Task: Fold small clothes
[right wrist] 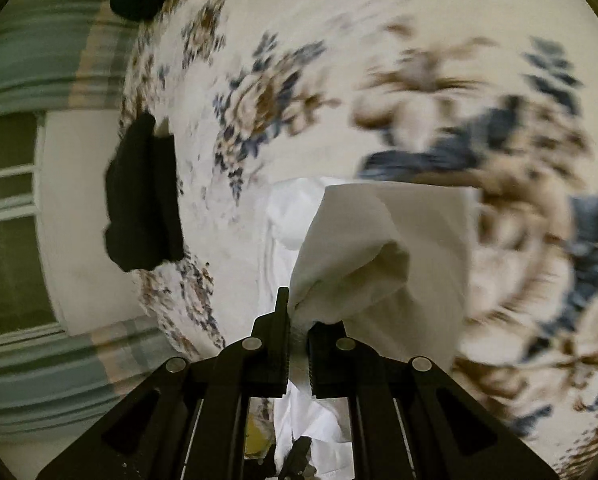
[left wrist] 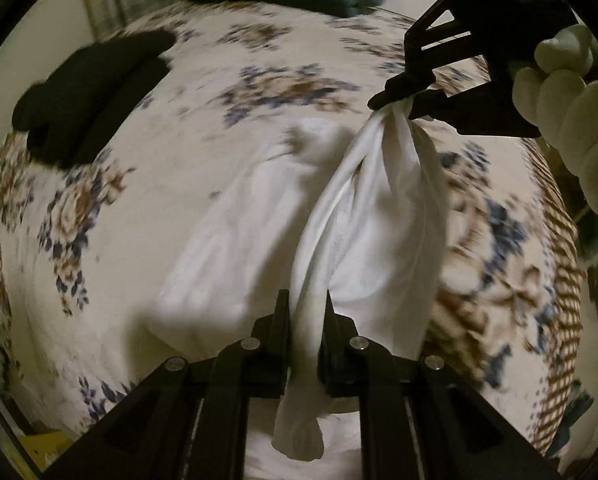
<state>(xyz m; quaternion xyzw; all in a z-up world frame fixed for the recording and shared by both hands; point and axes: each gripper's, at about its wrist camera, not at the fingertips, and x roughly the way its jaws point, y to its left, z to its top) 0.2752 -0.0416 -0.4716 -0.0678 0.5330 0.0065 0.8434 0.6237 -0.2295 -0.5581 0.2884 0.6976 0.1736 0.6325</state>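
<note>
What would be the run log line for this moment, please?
left gripper: shut on white garment | right gripper: shut on white garment | garment lifted above floral bedspread

White garment (left wrist: 363, 216), thin & soft, hangs bunched betw my two grippers; one twisted corner pinched up top, another strand pulled taut lower down, its tail dangling. Rest drapes in folds over the floral bedspread (left wrist: 203, 128), mid-bed, partly lifted.

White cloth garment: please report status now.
Left hand-held gripper and right hand-held gripper shut on white cloth garment. Lifted off floral bedsheet. Nothing in the way.
</note>
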